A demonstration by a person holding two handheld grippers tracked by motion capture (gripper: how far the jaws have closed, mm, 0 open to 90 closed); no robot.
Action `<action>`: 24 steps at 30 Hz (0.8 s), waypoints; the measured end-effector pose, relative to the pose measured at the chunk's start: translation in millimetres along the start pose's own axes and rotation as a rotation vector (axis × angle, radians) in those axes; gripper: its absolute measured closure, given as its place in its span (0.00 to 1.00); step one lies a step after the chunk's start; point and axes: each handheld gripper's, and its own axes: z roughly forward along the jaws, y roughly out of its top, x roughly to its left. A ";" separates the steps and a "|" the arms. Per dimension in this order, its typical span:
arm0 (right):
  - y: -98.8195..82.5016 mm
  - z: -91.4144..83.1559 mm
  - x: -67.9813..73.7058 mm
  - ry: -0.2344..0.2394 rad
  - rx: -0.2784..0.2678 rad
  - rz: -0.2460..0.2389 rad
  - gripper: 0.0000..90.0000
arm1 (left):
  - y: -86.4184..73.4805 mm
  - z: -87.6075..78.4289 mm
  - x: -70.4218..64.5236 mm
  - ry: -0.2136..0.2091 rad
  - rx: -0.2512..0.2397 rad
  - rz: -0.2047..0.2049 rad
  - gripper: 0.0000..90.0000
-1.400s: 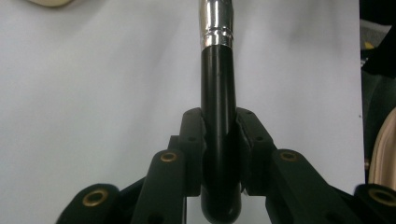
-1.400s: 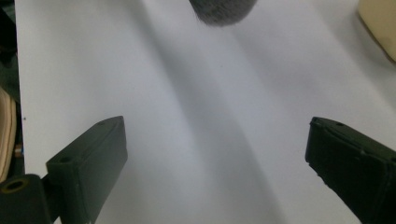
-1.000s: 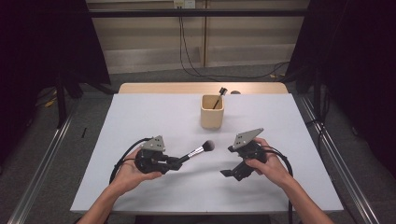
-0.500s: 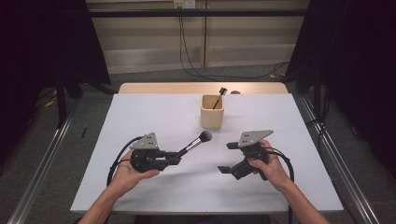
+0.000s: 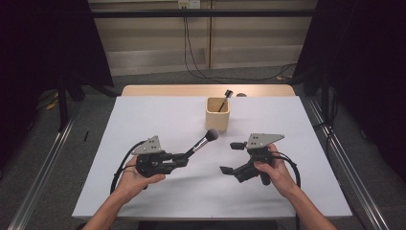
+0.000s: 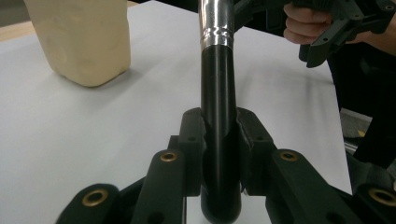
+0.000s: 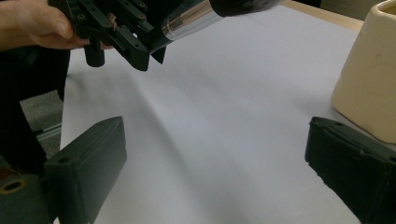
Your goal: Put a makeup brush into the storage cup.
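The left claw (image 5: 184,156) clamps the black-handled, silver-ferruled makeup brush (image 5: 201,142), its long axis slanting toward the cream ceramic cup (image 5: 218,115); the right claw (image 5: 233,157), near the cup, gapes empty.

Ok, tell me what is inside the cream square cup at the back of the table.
One dark-handled brush leans inside the cream square cup, its tip above the rim. The cup wall hides its lower end and the bottom.
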 end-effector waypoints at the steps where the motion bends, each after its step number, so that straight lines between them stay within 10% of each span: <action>1: 0.2 0.2 0.1 0.006 -0.004 0.003 0.05 | 0.2 -0.1 0.0 0.004 -0.006 0.003 0.83; 24: 18.5 8.1 10.3 0.044 -0.199 -0.039 0.03 | 12.4 0.5 -3.1 0.018 -0.072 0.027 0.83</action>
